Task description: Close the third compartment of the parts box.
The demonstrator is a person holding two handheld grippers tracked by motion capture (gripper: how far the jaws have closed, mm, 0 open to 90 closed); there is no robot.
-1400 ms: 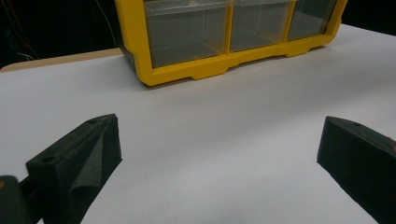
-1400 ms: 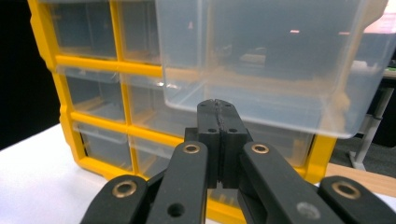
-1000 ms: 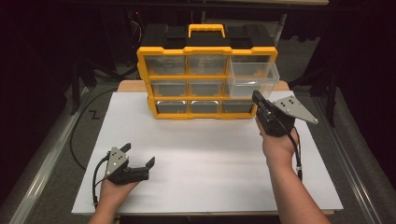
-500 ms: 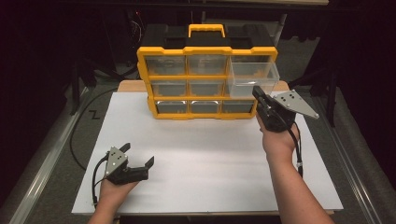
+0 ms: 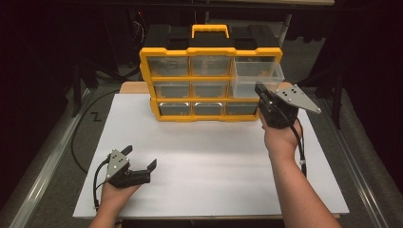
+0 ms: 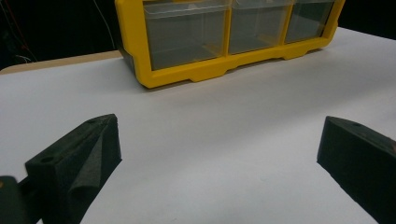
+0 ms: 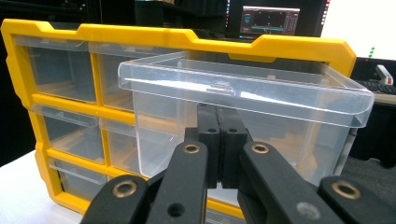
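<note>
A yellow drawer organizer [image 5: 209, 50] with clear drawers stands at the back of the white table top [image 5: 214, 156]. Its top-right clear drawer [image 5: 259, 71] is pulled out partway. My right gripper [image 5: 261, 91] is raised in front of that drawer. In the right gripper view its jaws are pressed together, the right gripper [image 7: 219, 114] tips meeting the front wall of the drawer [image 7: 261, 93] just under its lip. My left gripper [image 5: 140, 156] rests open near the front left of the table, nothing between its jaws. The left gripper view shows the left gripper [image 6: 219, 135] facing the organizer's [image 6: 187, 77] bottom row.
The other drawers of the organizer look closed. A black cable [image 5: 78, 142] runs along the floor left of the table. Dark surroundings and a metal rail [image 5: 43, 175] border the table's left side.
The right gripper has shifted very slightly in front of the pulled-out drawer. The left gripper has stayed in place.
</note>
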